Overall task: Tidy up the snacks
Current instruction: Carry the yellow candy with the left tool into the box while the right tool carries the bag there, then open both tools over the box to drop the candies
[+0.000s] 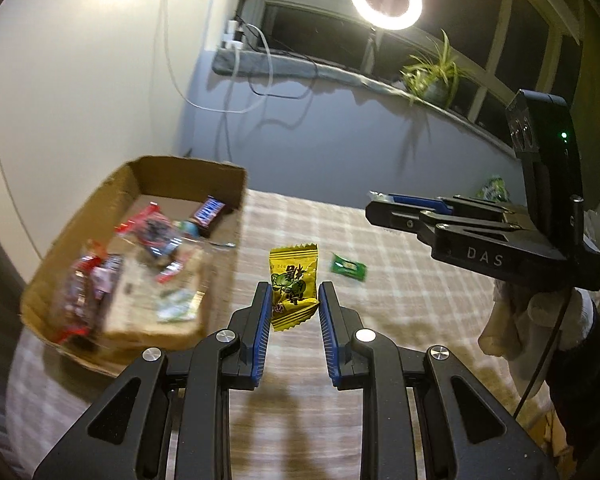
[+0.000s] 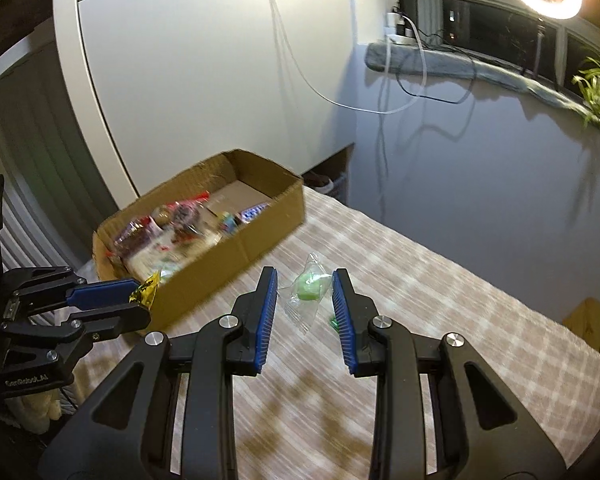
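left tongs [image 1: 291,306] grip the yellow snack packet [image 1: 293,286] at its lower seam; right tongs [image 2: 305,295] grip a clear-wrapped green candy [image 2: 308,292]. both light, crinkly, slippery. cardboard box [image 2: 236,244] at 10 o'clock.

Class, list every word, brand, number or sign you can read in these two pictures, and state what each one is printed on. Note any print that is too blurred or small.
"DAS" on the right gripper's black body.
"GenRobot_AI", faint, on the left gripper's body.
Yellow snack packet between the left gripper's fingers: printed characters, not legible.
Dark candy bar in the cardboard box: lettering blurred.
Green packet on the tablecloth: too small.
Clear-wrapped green candy: no text visible.
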`<move>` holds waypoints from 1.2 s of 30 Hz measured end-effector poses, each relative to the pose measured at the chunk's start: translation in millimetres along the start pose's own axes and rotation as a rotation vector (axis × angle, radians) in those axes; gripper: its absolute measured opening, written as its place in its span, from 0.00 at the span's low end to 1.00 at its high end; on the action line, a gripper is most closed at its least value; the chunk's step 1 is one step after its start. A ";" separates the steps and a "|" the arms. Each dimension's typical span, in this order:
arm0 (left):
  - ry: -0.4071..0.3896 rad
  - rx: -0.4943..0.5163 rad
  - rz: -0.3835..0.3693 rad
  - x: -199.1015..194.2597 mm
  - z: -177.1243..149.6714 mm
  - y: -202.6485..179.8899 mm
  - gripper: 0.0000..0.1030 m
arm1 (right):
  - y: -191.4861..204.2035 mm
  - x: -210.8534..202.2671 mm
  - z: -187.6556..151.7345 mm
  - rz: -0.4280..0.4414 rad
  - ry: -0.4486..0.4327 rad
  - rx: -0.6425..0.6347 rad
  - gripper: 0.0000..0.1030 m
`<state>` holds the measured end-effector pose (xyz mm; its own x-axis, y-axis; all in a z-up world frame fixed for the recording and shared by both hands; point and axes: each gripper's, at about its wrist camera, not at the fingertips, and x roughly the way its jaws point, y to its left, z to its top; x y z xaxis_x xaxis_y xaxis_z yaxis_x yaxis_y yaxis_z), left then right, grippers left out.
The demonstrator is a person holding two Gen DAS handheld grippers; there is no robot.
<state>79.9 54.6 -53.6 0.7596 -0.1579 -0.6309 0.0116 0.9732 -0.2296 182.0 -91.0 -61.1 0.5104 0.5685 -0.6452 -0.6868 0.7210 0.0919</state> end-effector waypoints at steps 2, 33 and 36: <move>-0.010 -0.011 0.011 -3.2 2.9 10.9 0.21 | 8.4 7.4 7.2 0.011 0.000 -0.009 0.29; -0.017 -0.114 0.121 2.8 16.2 100.0 0.27 | 87.3 126.7 69.7 0.149 0.080 -0.086 0.37; -0.018 -0.117 0.127 3.1 16.7 100.6 0.29 | 86.3 125.9 71.1 0.151 0.071 -0.082 0.53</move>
<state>94.3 154.7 -66.3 0.7614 -0.0314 -0.6475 -0.1599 0.9589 -0.2345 223.8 71.0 -80.4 0.3628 0.6363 -0.6808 -0.7941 0.5934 0.1314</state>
